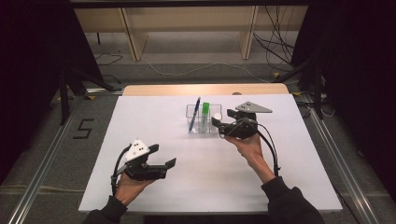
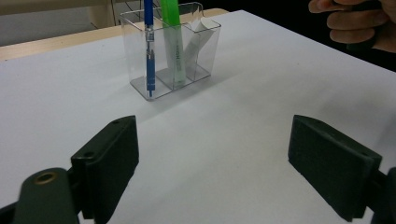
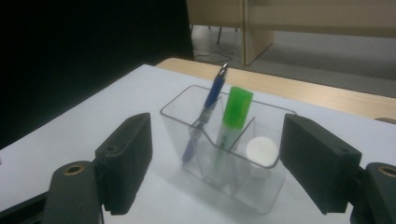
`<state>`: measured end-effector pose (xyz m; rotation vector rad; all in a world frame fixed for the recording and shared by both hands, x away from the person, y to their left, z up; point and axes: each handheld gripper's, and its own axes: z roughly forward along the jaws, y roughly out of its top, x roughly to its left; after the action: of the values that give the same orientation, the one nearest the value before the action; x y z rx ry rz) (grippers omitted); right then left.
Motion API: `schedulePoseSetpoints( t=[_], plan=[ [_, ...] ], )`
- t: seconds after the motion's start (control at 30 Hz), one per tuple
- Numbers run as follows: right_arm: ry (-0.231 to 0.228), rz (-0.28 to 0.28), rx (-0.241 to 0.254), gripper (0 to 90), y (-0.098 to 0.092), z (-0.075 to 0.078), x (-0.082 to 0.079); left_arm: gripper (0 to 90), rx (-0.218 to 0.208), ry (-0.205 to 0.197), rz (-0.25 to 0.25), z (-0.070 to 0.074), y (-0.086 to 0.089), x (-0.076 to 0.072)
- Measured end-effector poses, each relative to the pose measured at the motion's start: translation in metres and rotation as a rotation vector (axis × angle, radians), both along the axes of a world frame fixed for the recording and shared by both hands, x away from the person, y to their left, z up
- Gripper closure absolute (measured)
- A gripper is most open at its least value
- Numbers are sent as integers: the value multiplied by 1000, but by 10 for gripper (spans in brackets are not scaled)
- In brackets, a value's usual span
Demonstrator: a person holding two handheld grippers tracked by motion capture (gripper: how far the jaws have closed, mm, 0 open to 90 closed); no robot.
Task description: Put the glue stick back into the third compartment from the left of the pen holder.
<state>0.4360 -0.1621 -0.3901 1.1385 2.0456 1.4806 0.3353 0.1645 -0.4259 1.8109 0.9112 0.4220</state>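
A clear three-part holder (image 1: 204, 122) (image 2: 173, 42) (image 3: 224, 154) stands at the middle back of the white table. It holds a blue pen (image 1: 194, 114) (image 2: 149, 51) (image 3: 208, 112), a green-capped highlighter (image 1: 205, 113) (image 2: 172, 32) (image 3: 231, 121) and a white-topped stick (image 1: 217, 116) (image 3: 260, 154), one per compartment. My right gripper (image 1: 222, 120) (image 3: 215, 168) hovers just right of the holder, open, its jaws spread wide with nothing pressed between them. My left gripper (image 1: 162, 156) (image 2: 212, 158) rests low at the front left, open and empty.
The white board (image 1: 154, 126) lies on a wooden table whose far edge (image 1: 205, 89) shows behind it. Cables and wooden shelving legs are on the floor beyond. The hand that bears the right gripper (image 2: 359, 23) shows at the top right of the left gripper view.
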Motion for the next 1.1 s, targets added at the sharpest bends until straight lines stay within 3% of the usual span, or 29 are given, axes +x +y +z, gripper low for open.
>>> schedulePoseSetpoints(
  t=[0.47, 1.1],
  plan=[
    [-22, 52, -62, 257, -12, -12, -33, 158, -6, 2, -3, 0, -1, -1],
    [-30, 77, -46, 254, -34, -27, -63, 158, -19, 8, -29, 1, 0, -1]
  ],
)
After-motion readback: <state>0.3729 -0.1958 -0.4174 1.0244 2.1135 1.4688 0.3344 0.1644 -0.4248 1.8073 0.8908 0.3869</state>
